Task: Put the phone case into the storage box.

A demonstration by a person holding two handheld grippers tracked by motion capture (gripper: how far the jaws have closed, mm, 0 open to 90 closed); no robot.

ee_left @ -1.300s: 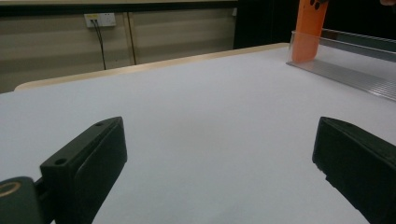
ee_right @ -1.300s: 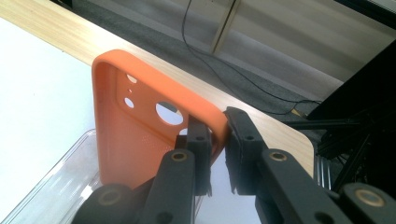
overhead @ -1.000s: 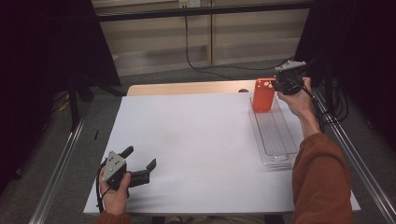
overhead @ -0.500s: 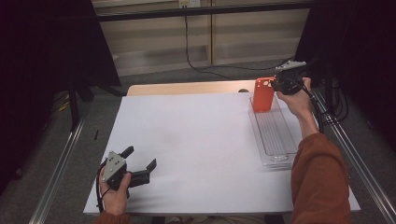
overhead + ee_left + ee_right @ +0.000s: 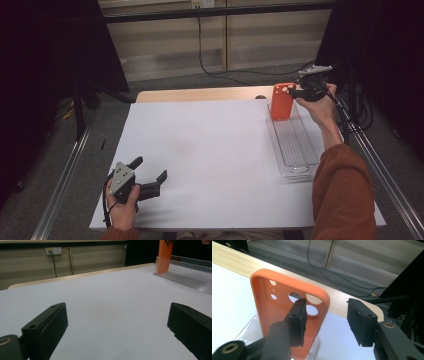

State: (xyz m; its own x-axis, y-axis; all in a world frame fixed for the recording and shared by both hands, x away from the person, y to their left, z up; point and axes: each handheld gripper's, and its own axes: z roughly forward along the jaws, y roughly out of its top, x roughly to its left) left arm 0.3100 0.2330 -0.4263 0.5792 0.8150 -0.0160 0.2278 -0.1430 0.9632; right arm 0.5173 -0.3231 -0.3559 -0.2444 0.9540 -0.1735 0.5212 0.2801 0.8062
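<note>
Jaws of right gripper [image 5: 325,322] just opening, parted, clear of upright orange phone case [image 5: 281,101] in clear tray [image 5: 295,150]; left gripper [image 5: 150,175] wide open, empty.

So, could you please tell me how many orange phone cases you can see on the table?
1. The orange silicone phone case stands upright at the far end of the clear plastic tray, on the table's right side. None elsewhere in view.

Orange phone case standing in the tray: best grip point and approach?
Grip the case by its top edge, beside the camera cutouts, coming from above. It stands upright at the far end of the clear tray, so that edge is free, and its thin wall fits between jaws set front and back.
</note>
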